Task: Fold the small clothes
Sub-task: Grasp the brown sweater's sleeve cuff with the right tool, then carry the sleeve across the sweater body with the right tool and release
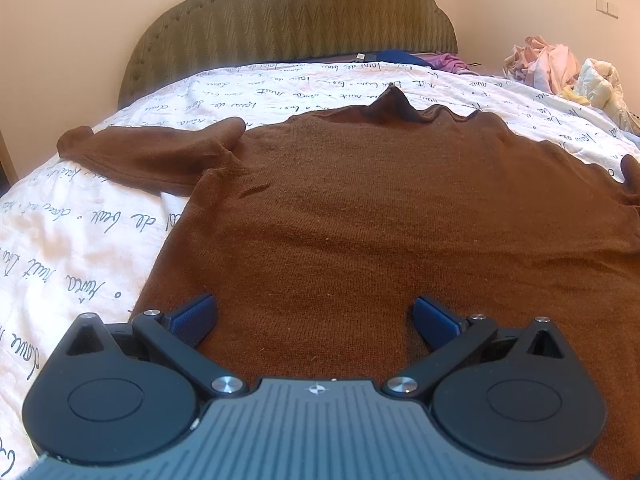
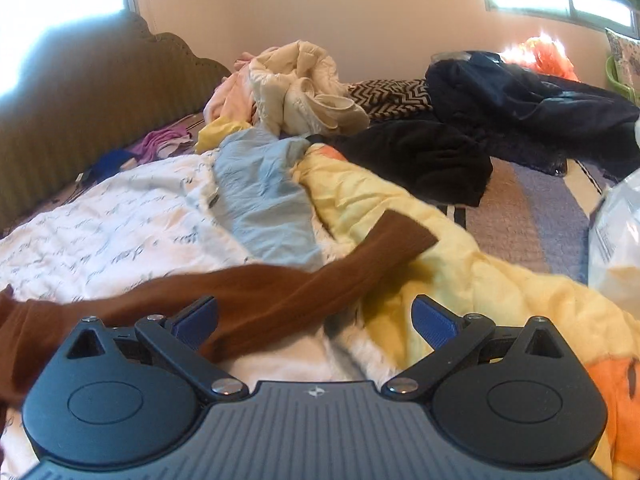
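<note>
A brown knit sweater (image 1: pixel 360 208) lies spread flat on the white script-printed bedcover (image 1: pixel 80 216), collar toward the headboard. Its left sleeve (image 1: pixel 152 152) stretches out to the left. My left gripper (image 1: pixel 316 320) is open and empty, low over the sweater's lower body. In the right wrist view the sweater's other sleeve (image 2: pixel 304 280) stretches right over a yellow quilt (image 2: pixel 460 264), its cuff (image 2: pixel 408 236) at the far end. My right gripper (image 2: pixel 316 320) is open and empty, just above that sleeve, whose cloth shows between the blue pads.
A green padded headboard (image 1: pixel 296 16) stands at the far end. Piles of clothes sit to the right: cream and pink garments (image 2: pixel 296 84), dark clothes (image 2: pixel 512 108), a light blue cloth (image 2: pixel 264 200). A clear plastic bag (image 2: pixel 616 232) sits at the right edge.
</note>
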Demonstrator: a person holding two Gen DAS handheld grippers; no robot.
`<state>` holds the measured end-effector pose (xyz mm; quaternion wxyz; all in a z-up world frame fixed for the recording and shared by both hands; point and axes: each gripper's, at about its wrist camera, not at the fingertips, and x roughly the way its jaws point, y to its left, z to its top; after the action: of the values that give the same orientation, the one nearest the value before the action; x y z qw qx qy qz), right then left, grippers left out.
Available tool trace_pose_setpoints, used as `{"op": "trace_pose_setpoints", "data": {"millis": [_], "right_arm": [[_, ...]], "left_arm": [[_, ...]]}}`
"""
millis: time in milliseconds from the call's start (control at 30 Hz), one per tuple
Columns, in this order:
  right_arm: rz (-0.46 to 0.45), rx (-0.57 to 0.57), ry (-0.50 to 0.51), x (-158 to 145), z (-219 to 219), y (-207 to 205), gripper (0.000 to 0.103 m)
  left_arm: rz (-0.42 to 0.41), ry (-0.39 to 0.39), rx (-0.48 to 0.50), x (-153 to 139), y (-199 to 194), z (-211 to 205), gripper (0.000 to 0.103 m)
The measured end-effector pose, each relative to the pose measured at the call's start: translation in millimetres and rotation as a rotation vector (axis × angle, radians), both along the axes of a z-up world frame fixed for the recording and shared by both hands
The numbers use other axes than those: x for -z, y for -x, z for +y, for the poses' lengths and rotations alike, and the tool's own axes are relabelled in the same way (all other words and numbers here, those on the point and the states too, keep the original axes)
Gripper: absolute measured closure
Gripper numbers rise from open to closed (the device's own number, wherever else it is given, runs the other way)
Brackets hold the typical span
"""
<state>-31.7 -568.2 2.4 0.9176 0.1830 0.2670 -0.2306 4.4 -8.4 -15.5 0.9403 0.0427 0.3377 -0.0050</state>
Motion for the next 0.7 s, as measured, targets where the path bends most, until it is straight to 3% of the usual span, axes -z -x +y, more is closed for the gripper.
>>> {"op": "trace_pose_setpoints", "data": {"millis": [100, 233, 367, 400, 433, 500, 600, 700], "right_arm": [[0.024, 0.009, -0.065, 5.4, -14.0, -27.1, 0.0], [0.096, 0.088, -0.048, 14.5, -37.9, -47.5, 0.0], [0.081, 0.109, -0.18, 21.6, -62.9, -53.3, 0.003], [0.086, 0.1, -0.2, 23.6, -66.5, -56.9, 0.02], [0.084, 0.107, -0.216, 24.9, -69.3, -59.1, 0.053], [0.132, 0.144, -0.22, 25.5, -72.2, -64.0, 0.089], [0.153, 0.146, -0.199, 22.5, -65.1, -65.3, 0.098], [0.138, 0.151, -0.154, 10.0, -51.0, -62.1, 0.098]], "left_arm": [[0.009, 0.028, -0.015, -10.3, -8.9, -2.7, 0.0], [-0.026, 0.163, 0.031, -24.9, -30.9, -12.9, 0.0], [-0.014, 0.189, 0.038, -16.7, -49.2, -21.3, 0.0], [-0.002, 0.182, 0.04, -11.1, -50.7, -22.1, 0.0], [0.009, 0.164, 0.041, -4.5, -51.3, -23.0, 0.0], [-0.006, 0.108, 0.057, 2.1, -46.8, -28.5, 0.0], [-0.014, 0.074, 0.065, 2.3, -42.3, -33.6, 0.0], [-0.001, 0.057, 0.062, 3.3, -45.0, -36.1, 0.0]]}}
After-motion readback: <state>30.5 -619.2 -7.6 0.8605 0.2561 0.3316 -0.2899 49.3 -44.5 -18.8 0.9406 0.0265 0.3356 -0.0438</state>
